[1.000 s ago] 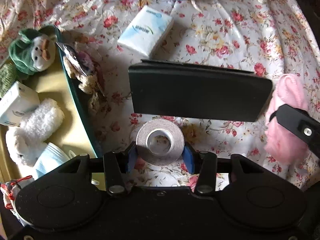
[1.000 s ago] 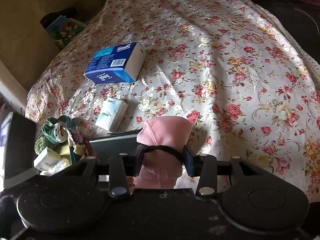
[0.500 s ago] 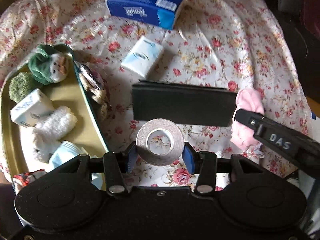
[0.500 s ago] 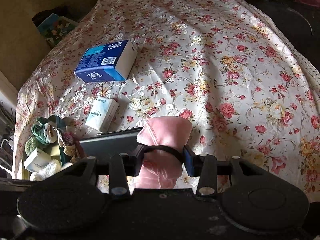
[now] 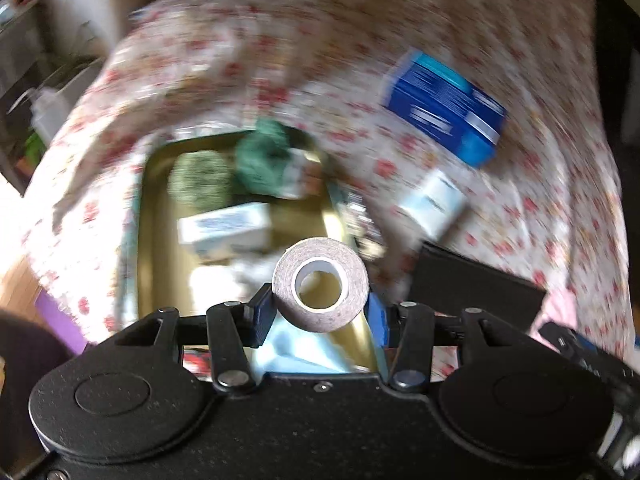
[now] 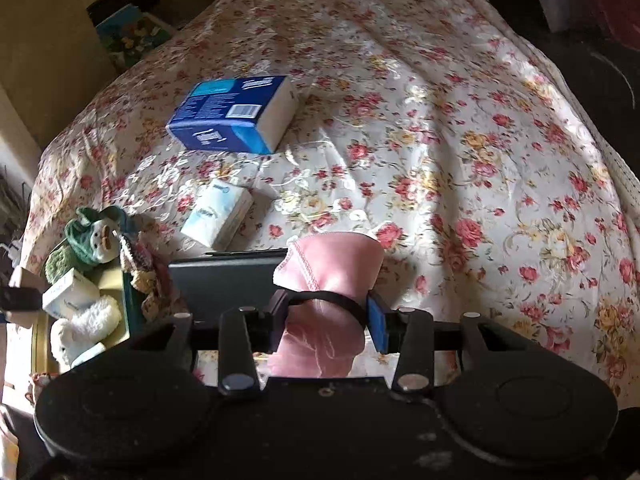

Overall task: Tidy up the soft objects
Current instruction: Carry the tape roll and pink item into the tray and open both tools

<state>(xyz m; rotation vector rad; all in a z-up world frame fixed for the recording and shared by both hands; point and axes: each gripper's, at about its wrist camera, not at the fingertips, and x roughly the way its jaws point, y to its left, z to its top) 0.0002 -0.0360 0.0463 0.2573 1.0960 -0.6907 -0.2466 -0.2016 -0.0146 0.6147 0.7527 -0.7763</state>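
Two soft things are gripped at once. The left hand-held gripper [image 5: 320, 314] has its jaws closed on a grey-brown roll of tape with a white core [image 5: 320, 285], held above the near end of a gold metal tray with a green rim [image 5: 154, 216]. The right hand-held gripper [image 6: 325, 320] is clamped on a pink cloth bundle bound by a black band [image 6: 329, 280], low over the floral bedspread [image 6: 460, 160].

The left wrist view is smeared by motion but looks down into the tray: a green plush toy [image 5: 264, 158], a round green scrubby ball [image 5: 200, 178], a white tissue pack [image 5: 224, 228] and a pale blue cloth [image 5: 296, 354] lie inside. The right wrist view shows the tray only edge-on at far left, yet gives the plush's white face and a white fluffy toy [image 6: 88, 328] sharply.

Both views show the big blue tissue box [image 6: 234, 114], the small white tissue packet [image 6: 218, 214] near it, and a flat black case [image 6: 224, 286] just beside the pink bundle.
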